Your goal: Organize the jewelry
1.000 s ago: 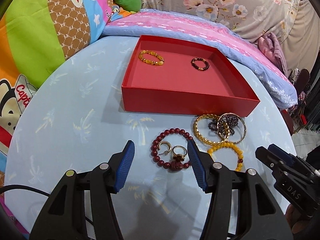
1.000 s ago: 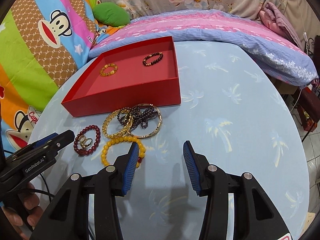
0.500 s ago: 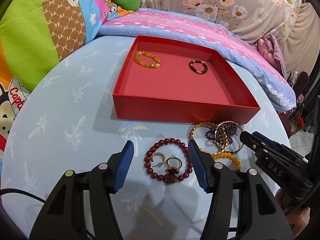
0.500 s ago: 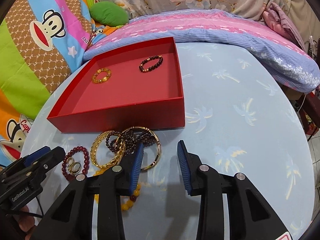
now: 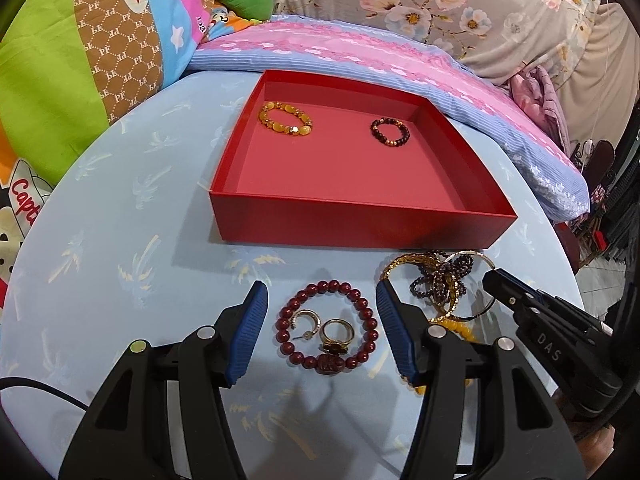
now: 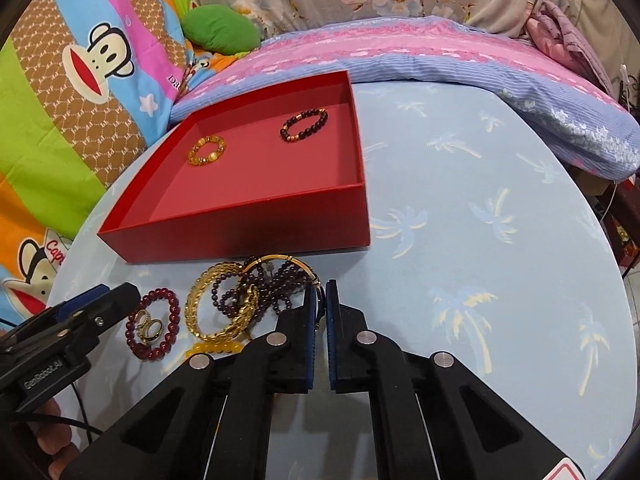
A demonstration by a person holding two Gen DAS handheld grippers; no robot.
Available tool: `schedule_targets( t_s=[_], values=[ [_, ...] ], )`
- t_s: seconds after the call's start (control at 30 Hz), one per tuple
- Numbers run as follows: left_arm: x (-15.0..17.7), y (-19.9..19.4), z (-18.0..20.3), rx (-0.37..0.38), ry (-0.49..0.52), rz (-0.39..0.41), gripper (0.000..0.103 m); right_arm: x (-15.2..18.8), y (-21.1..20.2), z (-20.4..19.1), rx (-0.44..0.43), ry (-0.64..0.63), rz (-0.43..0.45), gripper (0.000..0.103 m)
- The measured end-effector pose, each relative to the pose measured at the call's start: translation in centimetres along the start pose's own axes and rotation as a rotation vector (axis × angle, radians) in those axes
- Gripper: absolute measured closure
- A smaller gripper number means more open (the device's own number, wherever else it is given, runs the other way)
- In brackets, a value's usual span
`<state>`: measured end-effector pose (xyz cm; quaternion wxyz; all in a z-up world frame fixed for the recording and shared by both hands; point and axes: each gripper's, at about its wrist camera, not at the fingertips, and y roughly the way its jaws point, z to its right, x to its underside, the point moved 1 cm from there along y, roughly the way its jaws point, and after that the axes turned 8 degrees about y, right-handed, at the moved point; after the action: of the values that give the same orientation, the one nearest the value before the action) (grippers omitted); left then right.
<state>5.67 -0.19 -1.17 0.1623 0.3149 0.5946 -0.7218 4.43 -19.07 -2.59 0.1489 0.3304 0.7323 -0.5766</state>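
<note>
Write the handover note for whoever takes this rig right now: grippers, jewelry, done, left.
Right gripper: shut on the thin gold bangle, pinching its near rim; not lifted.
Left gripper: open, empty, its fingers either side of the red bead bracelet.
Done: amber bracelet and dark bead bracelet lie in the red box.
Left on the table: the bangle, tangled with a purple bead strand and a gold chain bracelet; a yellow bead bracelet; the red bracelet, with a hoop earring and a ring inside its loop.
Lift the bangle slowly; the strand may follow.
</note>
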Motion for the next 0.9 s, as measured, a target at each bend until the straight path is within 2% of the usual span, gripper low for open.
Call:
schedule_targets(
  t_s=[0.37, 0.6, 0.7, 0.77, 0.8, 0.9],
  values=[
    [0.2, 1.0, 3.2, 0.059, 0.064, -0.029, 0.049, 1.6, -3.3, 1.4, -0.016, 0.021, -0.003, 0.098],
    [0.3, 1.9, 5.6, 0.094, 0.11, -0.058, 0.05, 2.0, -3.8, 1.9, -0.008, 0.027, -0.006, 0.098],
    [0.4, 2.5, 6.8, 0.081, 0.151, -0.062, 0.054, 2.2, -3.8, 2.1, -0.008, 0.034, -0.011, 0.098],
    [0.4, 3.0, 7.3, 0.117, 0.16, -0.089, 0.069, 2.3, -3.7, 2.3, -0.007, 0.04, -0.013, 0.098],
    [0.4, 3.4, 7.4, 0.13, 0.157, -0.101, 0.072, 2.3, -3.6, 2.5, -0.005, 0.044, -0.016, 0.098],
    [0.2, 3.6, 8.0, 0.117, 0.187, -0.085, 0.073, 2.4, -3.3, 2.8, -0.002, 0.056, -0.028, 0.098]
  ],
)
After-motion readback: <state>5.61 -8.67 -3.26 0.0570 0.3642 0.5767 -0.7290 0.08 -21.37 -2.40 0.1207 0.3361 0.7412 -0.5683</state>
